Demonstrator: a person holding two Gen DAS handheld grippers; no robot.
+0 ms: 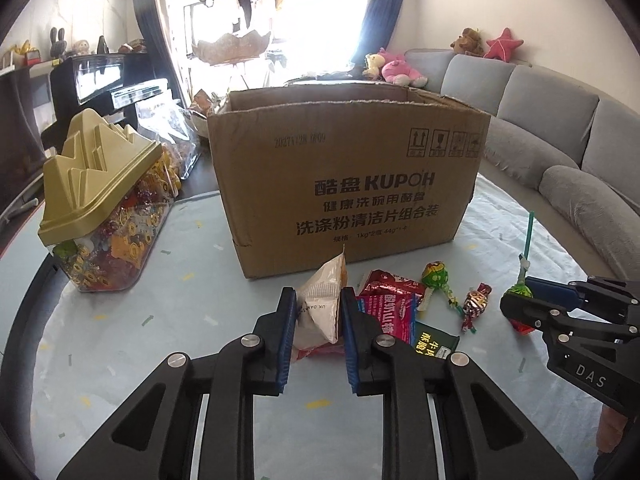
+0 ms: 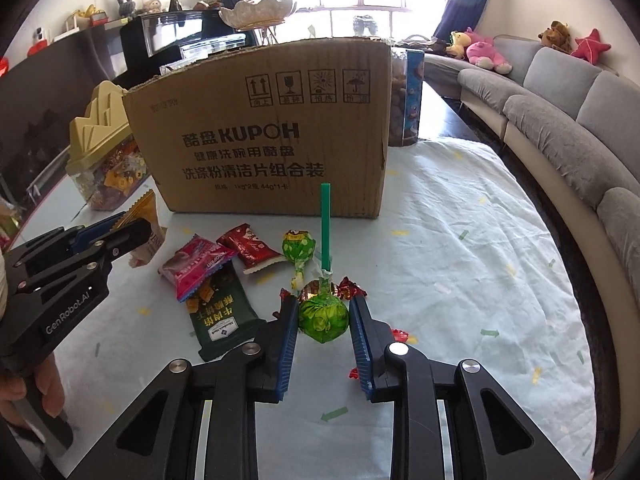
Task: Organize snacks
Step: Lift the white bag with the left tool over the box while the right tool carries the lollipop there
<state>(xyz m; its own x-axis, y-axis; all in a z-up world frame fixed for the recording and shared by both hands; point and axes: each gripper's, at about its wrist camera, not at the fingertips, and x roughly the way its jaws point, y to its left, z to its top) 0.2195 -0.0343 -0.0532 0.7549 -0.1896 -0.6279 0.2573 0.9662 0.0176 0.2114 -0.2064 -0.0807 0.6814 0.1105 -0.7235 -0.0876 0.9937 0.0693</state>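
My left gripper (image 1: 318, 300) is shut on a white and orange snack packet (image 1: 324, 300), held upright just above the table in front of the open cardboard box (image 1: 348, 176). My right gripper (image 2: 324, 314) is shut on a green lollipop (image 2: 323, 314) with a green stick pointing up. On the table lie a pink packet (image 2: 196, 266), a red packet (image 2: 250, 248), a dark green packet (image 2: 222, 316), a second green lollipop (image 2: 297, 246) and a red foil candy (image 1: 476, 304). Each gripper shows in the other's view: the right (image 1: 520, 308), the left (image 2: 132, 232).
A clear jar of sweets with a gold lid (image 1: 104, 216) stands left of the box. A tall clear container (image 2: 406, 96) stands behind the box's right side. A grey sofa (image 2: 568, 120) runs along the right. The table has a pale cloth (image 2: 460, 240).
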